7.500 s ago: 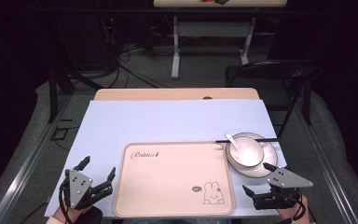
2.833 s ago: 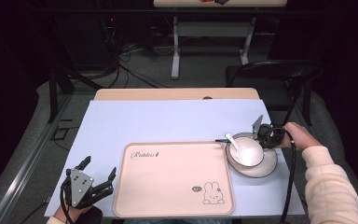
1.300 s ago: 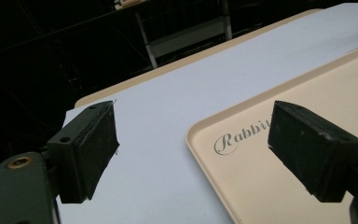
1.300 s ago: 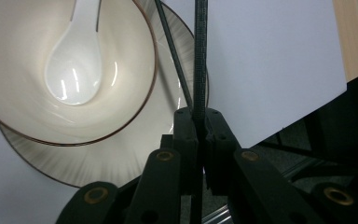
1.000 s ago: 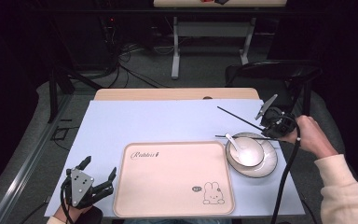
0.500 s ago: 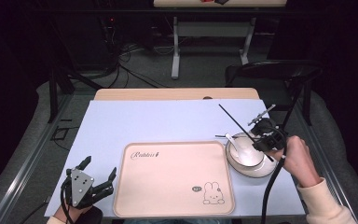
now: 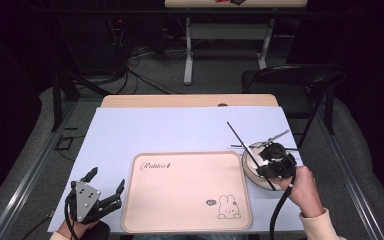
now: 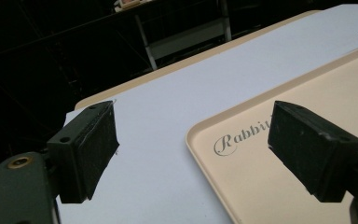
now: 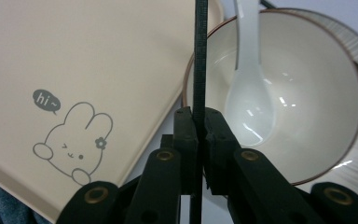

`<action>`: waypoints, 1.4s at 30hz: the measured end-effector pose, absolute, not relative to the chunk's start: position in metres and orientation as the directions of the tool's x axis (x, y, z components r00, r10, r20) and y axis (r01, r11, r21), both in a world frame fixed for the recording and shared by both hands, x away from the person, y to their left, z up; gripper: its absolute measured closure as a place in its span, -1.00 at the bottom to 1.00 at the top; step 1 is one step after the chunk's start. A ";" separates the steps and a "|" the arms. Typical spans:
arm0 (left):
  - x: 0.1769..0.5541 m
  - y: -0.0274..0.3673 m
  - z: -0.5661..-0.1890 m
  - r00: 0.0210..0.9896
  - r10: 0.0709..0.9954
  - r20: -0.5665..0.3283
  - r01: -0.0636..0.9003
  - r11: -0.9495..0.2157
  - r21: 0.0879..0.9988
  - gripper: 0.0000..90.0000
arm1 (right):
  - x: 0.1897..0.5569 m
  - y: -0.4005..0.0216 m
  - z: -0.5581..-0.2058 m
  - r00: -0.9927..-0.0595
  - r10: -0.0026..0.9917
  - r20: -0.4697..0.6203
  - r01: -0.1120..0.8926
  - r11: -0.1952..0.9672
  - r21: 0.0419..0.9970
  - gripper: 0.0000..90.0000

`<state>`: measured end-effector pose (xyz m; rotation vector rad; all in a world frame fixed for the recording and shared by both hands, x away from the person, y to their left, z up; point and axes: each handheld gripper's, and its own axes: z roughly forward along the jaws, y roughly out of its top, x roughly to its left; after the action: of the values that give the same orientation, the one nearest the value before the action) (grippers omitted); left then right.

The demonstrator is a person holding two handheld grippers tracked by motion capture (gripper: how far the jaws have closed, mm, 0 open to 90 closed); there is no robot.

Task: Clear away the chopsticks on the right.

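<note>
Lowered toward the bowl (image 7: pixel 260 167) since half a second ago, the right gripper (image 9: pixel 199 122) hangs above it, jaws clamped on a black chopstick (image 9: pixel 200 56); left gripper (image 7: pixel 100 197) rests wide open, empty, beside the tray (image 7: pixel 180 210)

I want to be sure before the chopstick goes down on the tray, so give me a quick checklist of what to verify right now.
1. Right gripper shut on the black chopstick: ok.
2. Tray surface bare where it could land: ok.
3. Chopstick free of the white spoon in the bowl: ok, it passes beside the spoon.
4. Second chopstick accounted for: cannot tell, a thin dark stick shows by the bowl.
5. Left gripper open and off the tray: ok.
</note>
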<state>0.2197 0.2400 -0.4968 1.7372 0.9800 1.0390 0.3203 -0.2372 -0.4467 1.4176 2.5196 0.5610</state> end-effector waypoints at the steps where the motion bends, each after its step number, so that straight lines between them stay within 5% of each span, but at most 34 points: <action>1: 0.220 0.240 -0.497 0.344 0.908 0.242 0.188 -0.318 0.929 -0.66 | 0.319 -0.235 -0.448 -0.522 0.853 0.024 0.782 0.467 0.412 0.89; 30: 0.219 0.241 -0.497 0.343 0.909 0.239 0.180 -0.313 0.933 -0.66 | 0.299 -0.186 -0.518 -0.466 0.874 0.136 0.854 0.404 0.327 0.89; 42: 0.219 0.240 -0.497 0.345 0.908 0.239 0.178 -0.313 0.933 -0.66 | 0.300 -0.171 -0.527 -0.490 0.865 0.104 0.845 0.443 0.298 0.88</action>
<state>0.2189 0.2404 -0.4970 1.7270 0.9731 1.0397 0.2999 -0.1715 -0.5270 1.5512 2.6138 0.4827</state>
